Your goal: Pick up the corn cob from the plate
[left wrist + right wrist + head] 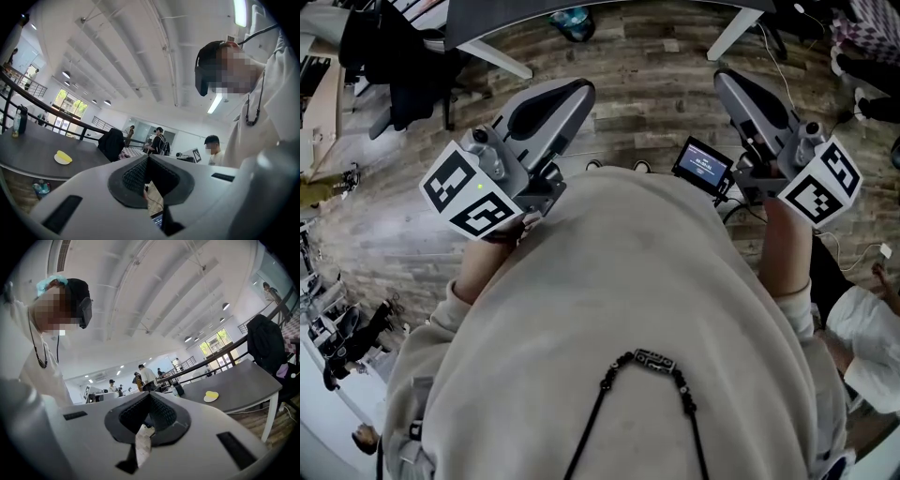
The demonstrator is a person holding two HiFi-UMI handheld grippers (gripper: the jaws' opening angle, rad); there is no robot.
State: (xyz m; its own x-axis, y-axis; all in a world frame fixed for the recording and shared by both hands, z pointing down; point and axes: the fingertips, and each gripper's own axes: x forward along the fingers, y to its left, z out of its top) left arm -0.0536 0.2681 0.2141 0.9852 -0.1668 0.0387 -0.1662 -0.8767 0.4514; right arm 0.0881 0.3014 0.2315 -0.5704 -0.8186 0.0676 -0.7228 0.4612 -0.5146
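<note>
Corn cob [64, 156] seen lying on white plate [57, 161]. Plate set on dark table [28, 146], near rounded edge. Cob and plate located well apart from both grippers. Left gripper [148, 158]: jaws pressed together at tips, nothing pinched between pads. Right gripper [149, 395]: jaws likewise pressed together, nothing gripped. In head view, both grippers held out in front of person's torso, above wood-plank floor [656, 103]. Dark jacket [111, 143] seen draped over chair beyond table.
</note>
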